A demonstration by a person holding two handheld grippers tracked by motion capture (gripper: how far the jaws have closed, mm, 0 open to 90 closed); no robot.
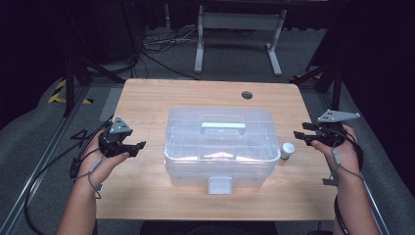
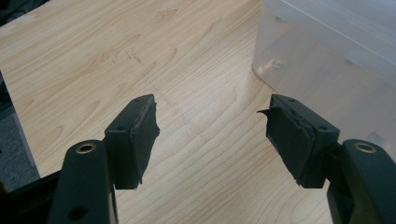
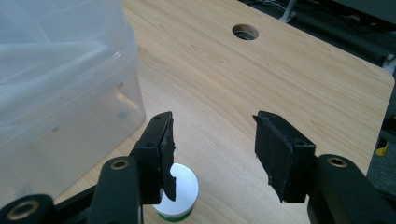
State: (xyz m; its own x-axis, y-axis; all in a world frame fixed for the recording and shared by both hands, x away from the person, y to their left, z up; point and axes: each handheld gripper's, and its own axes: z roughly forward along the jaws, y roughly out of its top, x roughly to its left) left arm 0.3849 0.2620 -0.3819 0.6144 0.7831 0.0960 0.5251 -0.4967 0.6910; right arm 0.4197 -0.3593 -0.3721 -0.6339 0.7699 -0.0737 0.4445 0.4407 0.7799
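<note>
The left gripper [image 1: 128,145] hovers released over the table [image 1: 147,103], jaws spread with bare wood between them. In its own view the clear plastic box [image 2: 327,51] fills the two o'clock corner, well apart from the jaws. The right gripper [image 1: 303,133] is likewise unclenched and grasps nothing. Its own view shows a small white-lidded jar [image 3: 180,189] at seven o'clock, partly behind the near jaw, with a green band at its base that the high view does not resolve, and a round hole [image 3: 245,31] at twelve o'clock. From above, the jar [image 1: 288,150] stands just beside the box's [image 1: 220,147] right wall, at nine o'clock from the right gripper; the box's handle [image 1: 223,126] and front latch [image 1: 219,185] show there.
</note>
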